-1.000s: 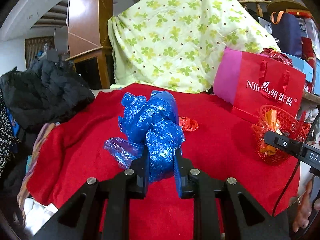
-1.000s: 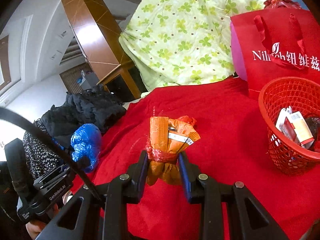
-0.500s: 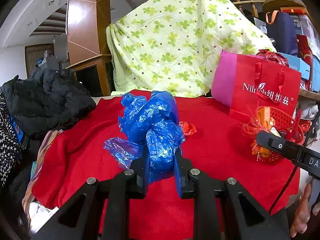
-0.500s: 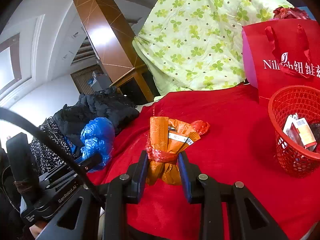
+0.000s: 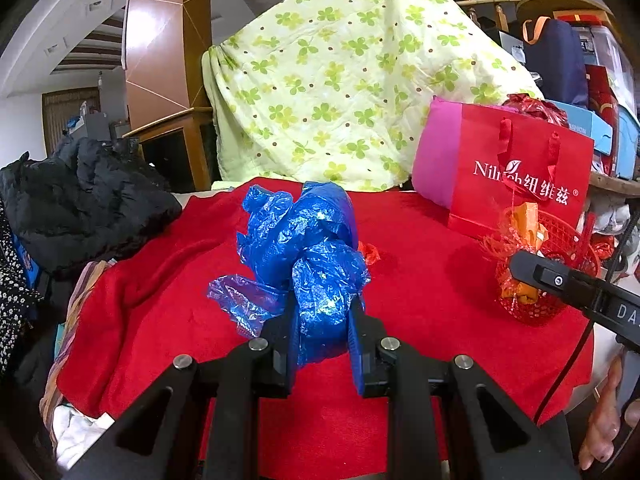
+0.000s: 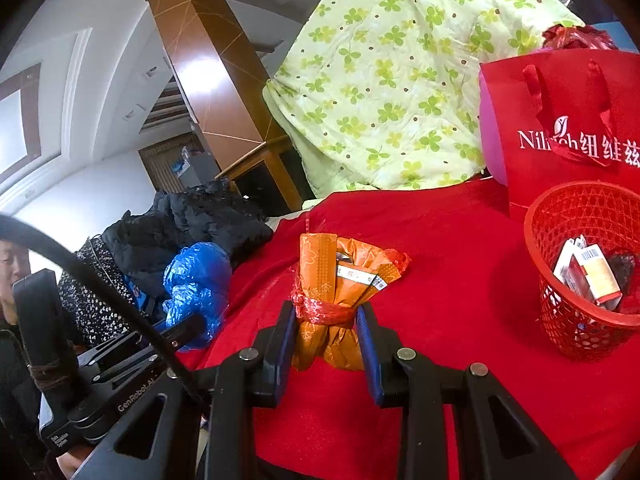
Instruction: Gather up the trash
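My left gripper (image 5: 320, 320) is shut on a crumpled blue plastic bag (image 5: 308, 252), held above the red cloth (image 5: 180, 280); it also shows in the right wrist view (image 6: 196, 284). My right gripper (image 6: 326, 320) is shut on an orange wrapper bundle (image 6: 340, 284) tied in red film, left of the red mesh basket (image 6: 580, 320). The bundle shows in the left wrist view (image 5: 524, 224) in front of the basket (image 5: 536, 304). The basket holds several small packets (image 6: 592, 276). A small red scrap (image 5: 370, 254) lies on the cloth behind the blue bag.
A red and pink paper bag (image 5: 516, 188) stands behind the basket. A green floral quilt (image 5: 340, 92) is draped at the back. A black jacket (image 5: 76, 200) lies at the left. Clothes hang off the table's left edge.
Both grippers have pulled back a little from the table and keep their loads. The right gripper has shifted left, so the basket sits further right in its view.
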Demonstrator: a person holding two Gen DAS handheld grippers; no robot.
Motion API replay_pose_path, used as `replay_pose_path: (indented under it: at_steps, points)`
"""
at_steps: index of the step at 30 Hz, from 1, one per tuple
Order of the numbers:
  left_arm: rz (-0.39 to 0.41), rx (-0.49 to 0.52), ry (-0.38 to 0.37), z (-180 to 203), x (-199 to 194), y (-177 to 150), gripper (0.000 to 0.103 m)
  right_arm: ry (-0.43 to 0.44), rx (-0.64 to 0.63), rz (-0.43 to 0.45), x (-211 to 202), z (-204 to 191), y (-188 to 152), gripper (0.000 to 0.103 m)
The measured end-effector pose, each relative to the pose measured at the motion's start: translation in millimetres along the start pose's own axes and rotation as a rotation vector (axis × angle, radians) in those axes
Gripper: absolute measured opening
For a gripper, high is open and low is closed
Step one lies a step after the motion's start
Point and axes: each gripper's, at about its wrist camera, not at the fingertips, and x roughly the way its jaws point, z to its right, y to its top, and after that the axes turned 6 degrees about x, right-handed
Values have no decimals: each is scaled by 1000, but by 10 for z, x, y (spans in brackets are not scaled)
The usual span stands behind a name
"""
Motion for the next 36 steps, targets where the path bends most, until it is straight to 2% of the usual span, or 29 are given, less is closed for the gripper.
replay_pose_path:
  at_steps: [10, 18, 36]
  points:
    - [4, 11, -13, 62, -34, 18, 23, 5, 9, 15, -56, 52, 27, 32]
    - [-6, -9, -27, -32, -19, 20, 23, 2, 25, 31, -125, 98, 18, 32]
    - [2, -46, -23, -10, -30, 39, 23, 6, -8, 4, -37, -23, 8, 32]
